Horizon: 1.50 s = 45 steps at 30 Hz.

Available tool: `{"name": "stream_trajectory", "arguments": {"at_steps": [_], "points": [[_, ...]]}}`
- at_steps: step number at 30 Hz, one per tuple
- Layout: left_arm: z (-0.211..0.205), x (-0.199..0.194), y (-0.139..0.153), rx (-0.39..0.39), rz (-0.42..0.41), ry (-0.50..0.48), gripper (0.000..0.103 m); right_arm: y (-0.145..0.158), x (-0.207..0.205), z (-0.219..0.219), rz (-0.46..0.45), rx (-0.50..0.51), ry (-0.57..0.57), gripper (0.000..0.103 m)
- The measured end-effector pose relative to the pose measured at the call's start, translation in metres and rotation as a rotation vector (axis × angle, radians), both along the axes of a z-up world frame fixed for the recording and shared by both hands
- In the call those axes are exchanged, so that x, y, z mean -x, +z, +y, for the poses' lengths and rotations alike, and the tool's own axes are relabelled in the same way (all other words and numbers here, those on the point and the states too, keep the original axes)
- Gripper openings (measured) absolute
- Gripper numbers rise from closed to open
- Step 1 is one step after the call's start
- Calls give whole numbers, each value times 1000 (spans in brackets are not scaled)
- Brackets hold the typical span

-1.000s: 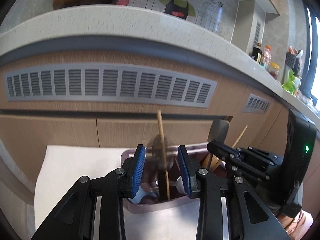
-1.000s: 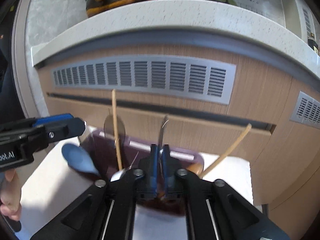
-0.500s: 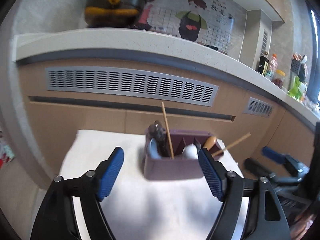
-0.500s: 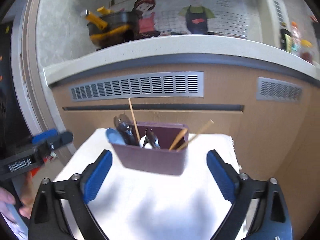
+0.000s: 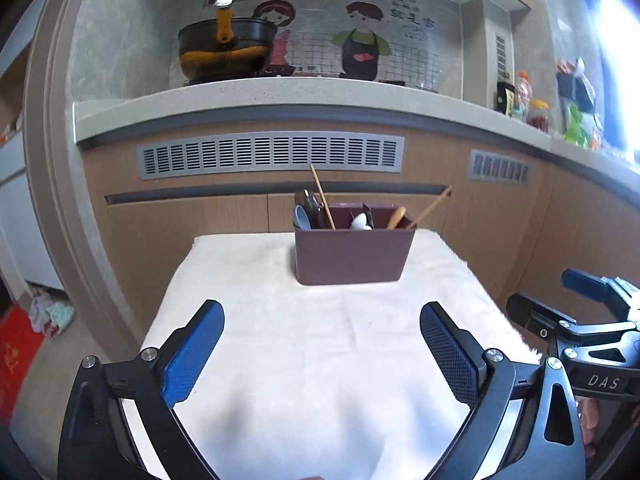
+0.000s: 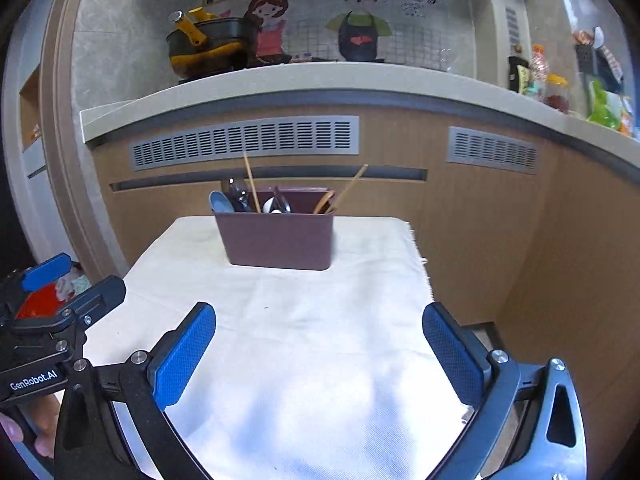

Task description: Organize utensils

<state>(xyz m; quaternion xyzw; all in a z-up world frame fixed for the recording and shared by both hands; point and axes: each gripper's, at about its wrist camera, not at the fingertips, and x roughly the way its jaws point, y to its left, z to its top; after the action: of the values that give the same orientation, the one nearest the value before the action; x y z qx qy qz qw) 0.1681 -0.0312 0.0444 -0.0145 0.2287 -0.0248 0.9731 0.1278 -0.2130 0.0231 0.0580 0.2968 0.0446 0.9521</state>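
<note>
A maroon utensil holder (image 5: 352,254) stands at the far end of a table covered with a white cloth (image 5: 320,344); it also shows in the right wrist view (image 6: 280,240). It holds chopsticks (image 5: 322,196), a blue spoon (image 5: 301,216), metal spoons (image 6: 276,205) and a wooden spoon (image 5: 396,217). My left gripper (image 5: 322,354) is open and empty, well back from the holder. My right gripper (image 6: 320,354) is open and empty too, and shows at the right edge of the left wrist view (image 5: 576,312).
Behind the table is a wooden cabinet front with grey vent grilles (image 5: 268,154) under a pale counter (image 5: 280,94). A black and yellow pot (image 5: 224,50) and bottles (image 5: 528,100) stand on the counter. A red mat (image 5: 16,360) lies on the floor at left.
Both grippers have pulled back from the holder and opened wide. The right gripper let go of a metal utensil, which now stands in the holder.
</note>
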Motion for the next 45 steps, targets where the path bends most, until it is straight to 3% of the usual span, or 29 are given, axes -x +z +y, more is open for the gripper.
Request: {"name": "stream_trajectory", "arguments": {"at_steps": [11,45], "points": [[2,11,4,36,15,4,99,1,12,-8,-21,29,-33,103],[0,10,5,12,19,1,99,2,14,-10,-20,13,-37,103]]}}
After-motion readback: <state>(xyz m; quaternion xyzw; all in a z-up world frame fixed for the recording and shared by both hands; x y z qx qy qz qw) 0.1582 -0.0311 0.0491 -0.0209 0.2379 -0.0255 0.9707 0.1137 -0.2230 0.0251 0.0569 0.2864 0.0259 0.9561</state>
